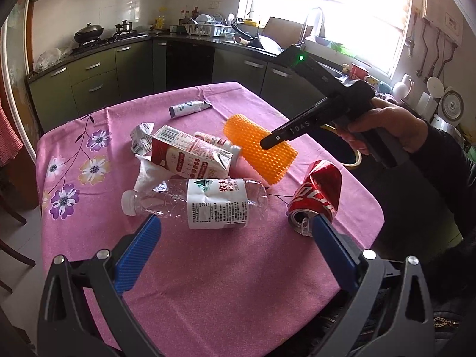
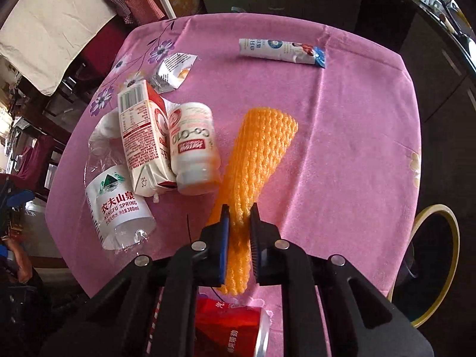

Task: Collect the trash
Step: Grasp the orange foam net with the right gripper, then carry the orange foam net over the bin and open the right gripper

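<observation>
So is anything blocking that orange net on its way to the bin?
Nothing visible. The right gripper holds the orange net above the cloth, and the bin sits just off the table's edge beside it, mouth open. The can lies nearer, off that path.

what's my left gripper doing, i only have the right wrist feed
Observer: The left gripper is open, hovering over the clear water bottle.
Operator: is the orange net off the table
Observer: Yes, the left view shows the orange foam net lifted, held by the right gripper.
Operator: how does the can lie
Observer: The red can lies crushed on its side by the left gripper's right finger.
</observation>
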Tool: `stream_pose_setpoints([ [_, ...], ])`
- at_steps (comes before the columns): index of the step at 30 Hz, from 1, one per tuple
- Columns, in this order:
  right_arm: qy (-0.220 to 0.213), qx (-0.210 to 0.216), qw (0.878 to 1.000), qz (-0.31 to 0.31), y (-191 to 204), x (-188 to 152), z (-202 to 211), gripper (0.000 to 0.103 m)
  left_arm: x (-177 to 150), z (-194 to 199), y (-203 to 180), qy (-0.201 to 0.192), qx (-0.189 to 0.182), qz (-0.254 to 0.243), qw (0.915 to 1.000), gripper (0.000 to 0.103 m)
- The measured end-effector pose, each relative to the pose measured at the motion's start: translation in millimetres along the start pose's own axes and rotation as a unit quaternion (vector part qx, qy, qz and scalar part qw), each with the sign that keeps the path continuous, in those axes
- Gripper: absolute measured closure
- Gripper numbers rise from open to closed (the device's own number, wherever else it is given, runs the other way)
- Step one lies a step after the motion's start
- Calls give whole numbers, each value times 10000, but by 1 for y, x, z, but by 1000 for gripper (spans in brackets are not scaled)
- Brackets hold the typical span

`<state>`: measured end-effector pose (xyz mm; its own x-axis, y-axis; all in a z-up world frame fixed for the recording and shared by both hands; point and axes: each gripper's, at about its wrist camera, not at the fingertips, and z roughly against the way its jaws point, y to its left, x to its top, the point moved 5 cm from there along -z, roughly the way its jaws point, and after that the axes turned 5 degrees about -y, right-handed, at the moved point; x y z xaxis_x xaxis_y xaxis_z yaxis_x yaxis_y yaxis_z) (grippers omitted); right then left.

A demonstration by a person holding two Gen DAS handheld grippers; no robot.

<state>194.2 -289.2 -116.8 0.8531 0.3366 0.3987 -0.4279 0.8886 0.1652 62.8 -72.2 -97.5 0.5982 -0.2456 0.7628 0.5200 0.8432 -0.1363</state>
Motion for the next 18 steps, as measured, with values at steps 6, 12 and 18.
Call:
stream_pose_setpoints([
  [6,-590,-69,9977,-341,-34,-9,59,90,7,-1,-19,-9,-136,-280,9995,6],
  [12,-1128,-765,9839,-1154,-124,-39,126,90,14,-4,-40,-24,-368,-561,9977,6],
  [18,-886,-1680,9599,-2062,-239,-92,127,90,20,-13,-57,13,-546,-743,9957,6],
])
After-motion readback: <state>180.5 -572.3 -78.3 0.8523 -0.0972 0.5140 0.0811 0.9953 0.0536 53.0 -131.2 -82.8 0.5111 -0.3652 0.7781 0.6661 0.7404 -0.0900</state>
